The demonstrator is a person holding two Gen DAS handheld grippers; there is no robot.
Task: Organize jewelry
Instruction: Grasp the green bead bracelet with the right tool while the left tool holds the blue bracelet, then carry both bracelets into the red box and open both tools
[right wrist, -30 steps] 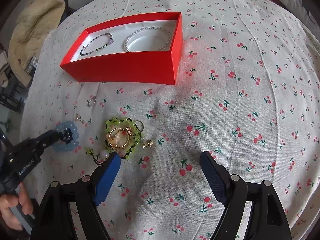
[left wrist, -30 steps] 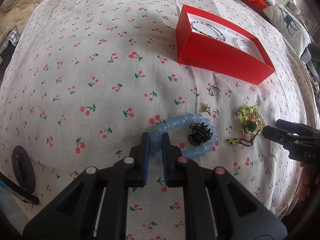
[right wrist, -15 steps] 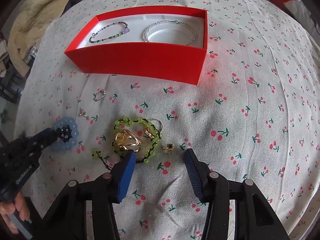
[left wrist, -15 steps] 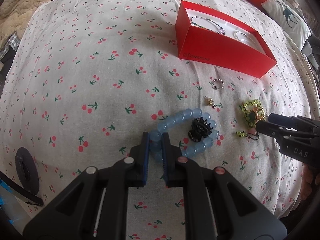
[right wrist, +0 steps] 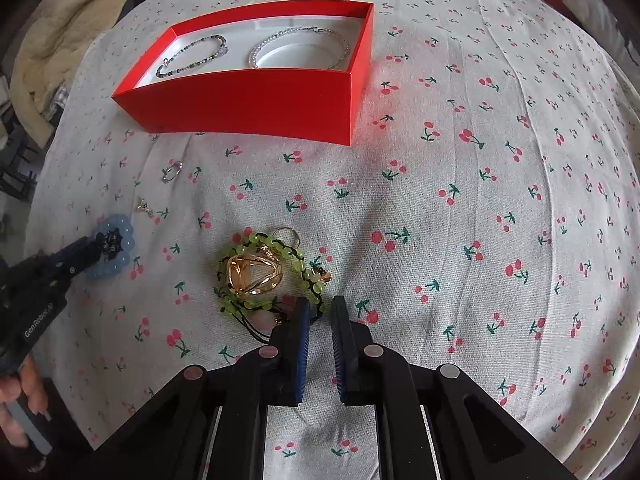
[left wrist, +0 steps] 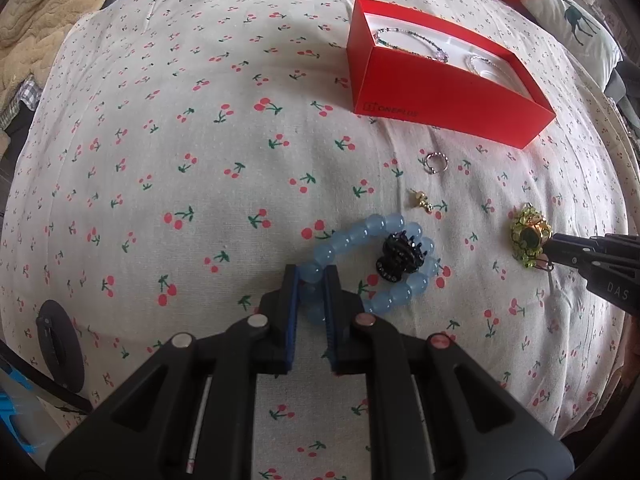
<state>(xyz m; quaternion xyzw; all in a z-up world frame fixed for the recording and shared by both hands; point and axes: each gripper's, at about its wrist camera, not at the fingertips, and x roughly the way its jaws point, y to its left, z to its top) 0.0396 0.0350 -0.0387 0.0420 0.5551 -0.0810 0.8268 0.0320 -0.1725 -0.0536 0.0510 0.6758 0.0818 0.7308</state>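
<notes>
A light blue bead bracelet (left wrist: pixel 376 232) lies on the cherry-print cloth, and my left gripper (left wrist: pixel 311 276) is shut on its near edge. A black hair claw (left wrist: pixel 400 258) rests inside its loop. To the right lies a green bead bracelet (right wrist: pixel 256 240) with a gold openwork piece (right wrist: pixel 254 274) inside it. My right gripper (right wrist: pixel 320 306) points down at that bracelet's near right edge. Its jaws are closing to a narrow slit with the beaded cord between the tips. The open red box (right wrist: pixel 248 104) farther back holds two thin bracelets.
A small silver ring (left wrist: pixel 434 161) and a gold earring (left wrist: pixel 422 201) lie loose between the box and the blue bracelet. A thin ring (right wrist: pixel 288 234) and a small gold stud (right wrist: pixel 325 276) touch the green bracelet. A beige blanket (left wrist: pixel 48 12) lies at the far left.
The right gripper's jaws went from wide apart to nearly together and came in on the green bracelet's edge. The left gripper kept its hold on the blue bracelet.
</notes>
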